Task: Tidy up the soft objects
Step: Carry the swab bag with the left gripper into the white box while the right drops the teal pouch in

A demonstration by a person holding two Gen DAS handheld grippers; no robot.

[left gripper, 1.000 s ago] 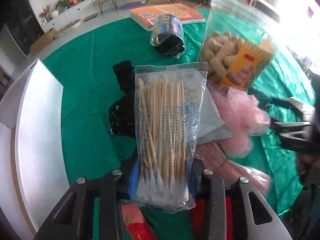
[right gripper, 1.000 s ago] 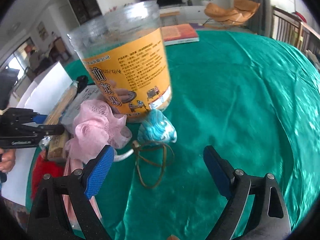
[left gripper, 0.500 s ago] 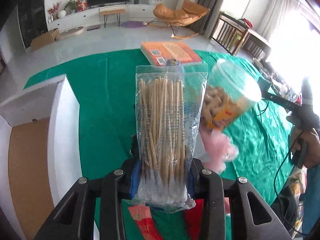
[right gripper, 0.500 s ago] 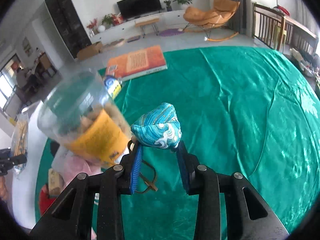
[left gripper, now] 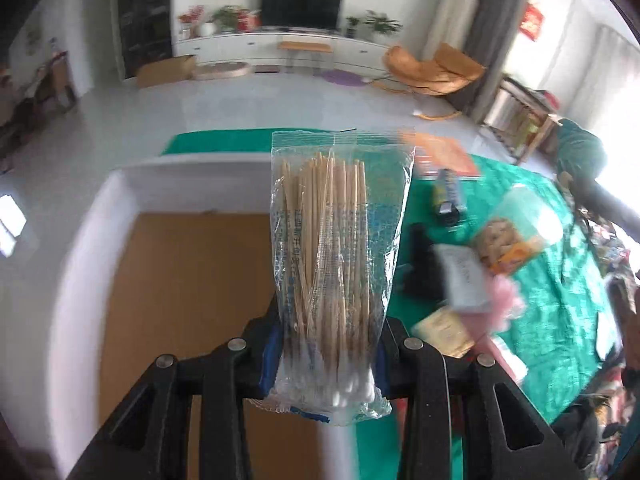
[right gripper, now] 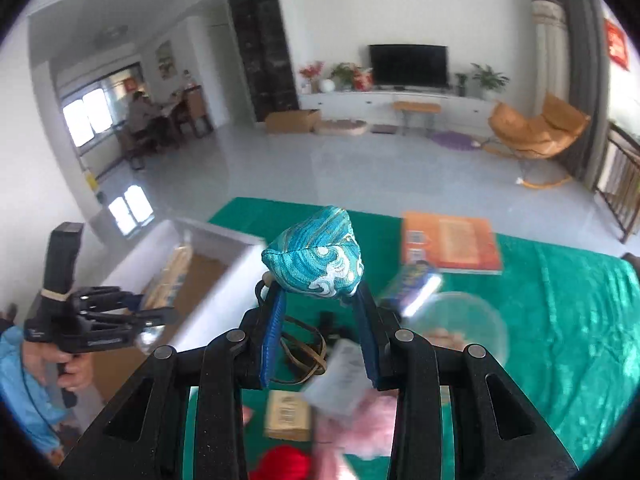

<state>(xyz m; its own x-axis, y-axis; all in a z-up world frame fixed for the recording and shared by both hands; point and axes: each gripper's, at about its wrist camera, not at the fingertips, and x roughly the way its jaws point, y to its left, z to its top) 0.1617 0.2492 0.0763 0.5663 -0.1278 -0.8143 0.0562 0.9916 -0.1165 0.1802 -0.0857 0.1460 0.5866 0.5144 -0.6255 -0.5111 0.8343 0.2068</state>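
My left gripper [left gripper: 326,344] is shut on a clear bag of wooden cotton swabs [left gripper: 336,248], which stands upright between the blue pads. It hangs over the brown floor of a white-walled box [left gripper: 92,240]. My right gripper [right gripper: 320,320] is shut on a teal wave-patterned pouch [right gripper: 316,260], held well above the green tablecloth [right gripper: 560,320]. A brown cord [right gripper: 304,348] dangles from the pouch. In the right wrist view the left gripper [right gripper: 160,314] shows at the left, above the white box [right gripper: 224,276].
On the cloth lie a clear snack jar [left gripper: 516,232], a pink mesh puff [left gripper: 504,300], a white packet [left gripper: 464,280], a small tan box [right gripper: 288,416], a red item [right gripper: 284,460] and an orange book [right gripper: 452,240]. A person's hand [right gripper: 76,372] grips the left handle.
The left gripper has swung left and up with the swab bag, from above the table's pile to above the white box. The right gripper has shut on the teal pouch and lifted it.
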